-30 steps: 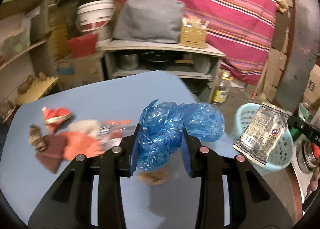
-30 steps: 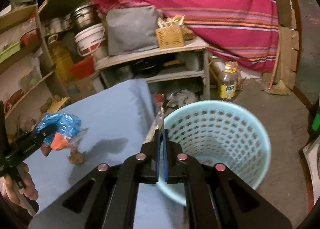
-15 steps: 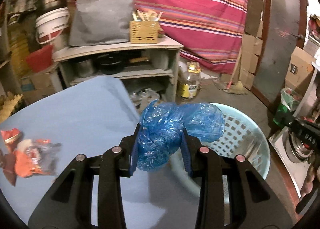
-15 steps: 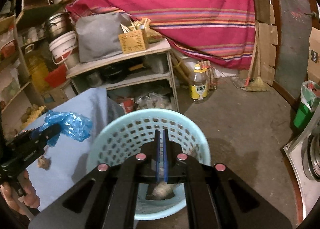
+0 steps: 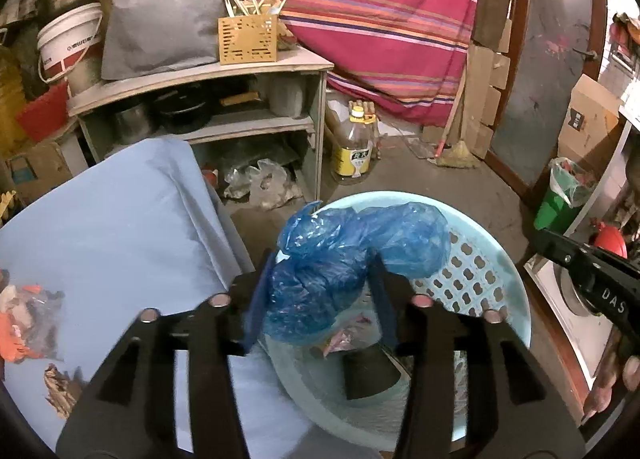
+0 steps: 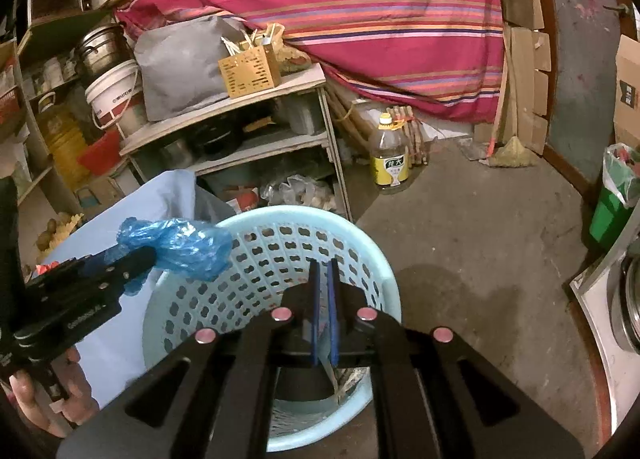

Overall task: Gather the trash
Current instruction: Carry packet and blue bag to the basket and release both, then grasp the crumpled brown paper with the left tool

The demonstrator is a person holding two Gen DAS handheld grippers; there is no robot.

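My left gripper [image 5: 320,291] is shut on a crumpled blue plastic bag [image 5: 352,251] and holds it over the near rim of the light blue perforated basket [image 5: 480,271]. The bag [image 6: 180,247] and left gripper [image 6: 132,259] also show in the right wrist view, at the basket's left rim [image 6: 248,219]. My right gripper [image 6: 324,291] is above the basket's opening with its jaws nearly together and nothing visible between the tips. A wrapper lies at the basket's bottom [image 6: 344,375].
The blue table [image 5: 112,227] is at the left with several wrappers [image 5: 24,319] and brown scraps [image 5: 60,387] on it. A grey shelf unit [image 5: 200,99], an oil bottle [image 5: 356,147] and a green bin [image 5: 560,199] stand on the floor beyond.
Both grippers have swung right from the table to over the basket. The silver wrapper that the right gripper held one second ago has left it and lies in the basket.
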